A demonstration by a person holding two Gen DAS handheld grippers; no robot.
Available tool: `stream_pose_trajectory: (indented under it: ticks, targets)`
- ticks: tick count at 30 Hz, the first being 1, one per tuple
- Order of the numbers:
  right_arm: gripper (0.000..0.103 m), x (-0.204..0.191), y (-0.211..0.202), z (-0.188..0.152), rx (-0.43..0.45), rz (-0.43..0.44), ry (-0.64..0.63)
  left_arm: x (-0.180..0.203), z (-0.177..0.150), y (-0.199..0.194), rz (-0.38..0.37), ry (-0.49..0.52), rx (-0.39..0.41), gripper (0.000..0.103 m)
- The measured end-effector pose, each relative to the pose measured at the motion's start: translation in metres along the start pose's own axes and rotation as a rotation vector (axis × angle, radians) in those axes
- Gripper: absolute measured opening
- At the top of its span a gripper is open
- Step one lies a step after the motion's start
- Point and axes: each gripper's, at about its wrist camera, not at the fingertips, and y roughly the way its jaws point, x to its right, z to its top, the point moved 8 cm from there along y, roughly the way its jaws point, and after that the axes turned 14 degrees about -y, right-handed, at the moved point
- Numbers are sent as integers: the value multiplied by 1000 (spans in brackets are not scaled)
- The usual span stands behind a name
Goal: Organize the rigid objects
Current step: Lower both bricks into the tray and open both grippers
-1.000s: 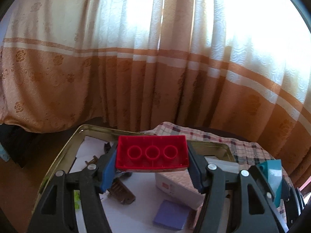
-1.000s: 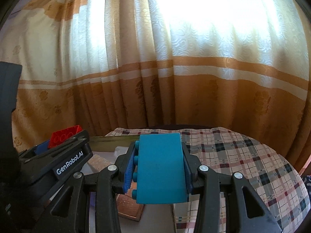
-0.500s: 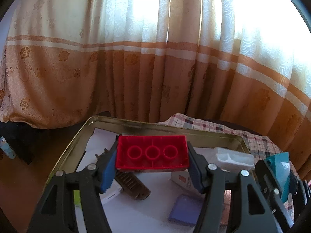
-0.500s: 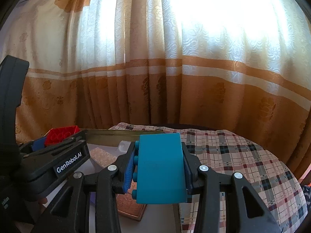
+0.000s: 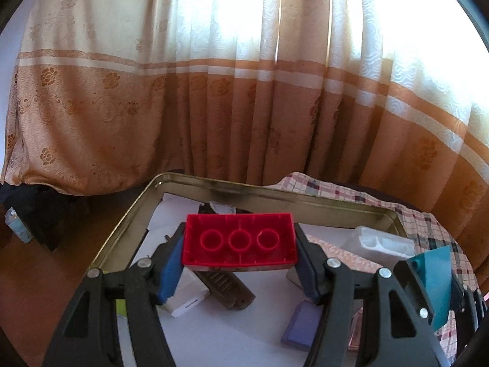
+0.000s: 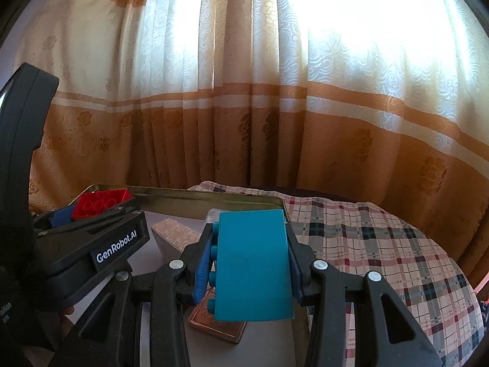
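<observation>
Two toy bricks are counted: one red brick (image 5: 239, 243), at six o'clock in the left wrist view, and one teal brick (image 6: 253, 264), at six o'clock in the right wrist view. One metal tray (image 5: 275, 194) is seen. In it are counted one brown comb-like piece (image 5: 227, 289), one purple tile (image 5: 301, 325), one small white box (image 5: 189, 298) and one clear plastic case (image 5: 382, 241) at four o'clock. One copper-coloured tin (image 6: 218, 325) is counted.

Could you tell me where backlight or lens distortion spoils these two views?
Left wrist view: the sunlit cream-and-orange curtain blows out on top, its stripes bow. Right wrist view: the same glare upper right; the teal plastic brick stays sharp.
</observation>
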Motion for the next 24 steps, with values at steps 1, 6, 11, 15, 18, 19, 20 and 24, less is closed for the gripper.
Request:
stream_pose_trajectory:
  ticks: [1, 6, 11, 15, 18, 19, 20, 24]
  targets:
    - [45, 0, 1, 0, -3, 1, 1, -1, 0, 0, 0, -1, 0, 64]
    - [45, -1, 1, -2, -10, 8, 2, -5, 1, 0, 23, -8, 5, 64]
    - [45, -3, 2, -1, -10, 18, -8, -7, 2, 1, 34, -12, 1, 64]
    - [45, -5, 3, -1, -13, 23, -10, -7, 1, 2, 36, -13, 0, 64]
    - [45, -6, 4, -1, -19, 35, -12, -7, 1, 2, 39, -13, 0, 64]
    - [45, -7, 5, -1, -21, 38, -13, -8, 1, 2, 40, -14, 0, 64]
    - [45, -7, 5, -1, -21, 39, -16, -8, 1, 3, 41, -15, -1, 64]
    - [45, -9, 6, -1, -21, 43, -24, -10, 1, 3, 43, -20, -6, 64]
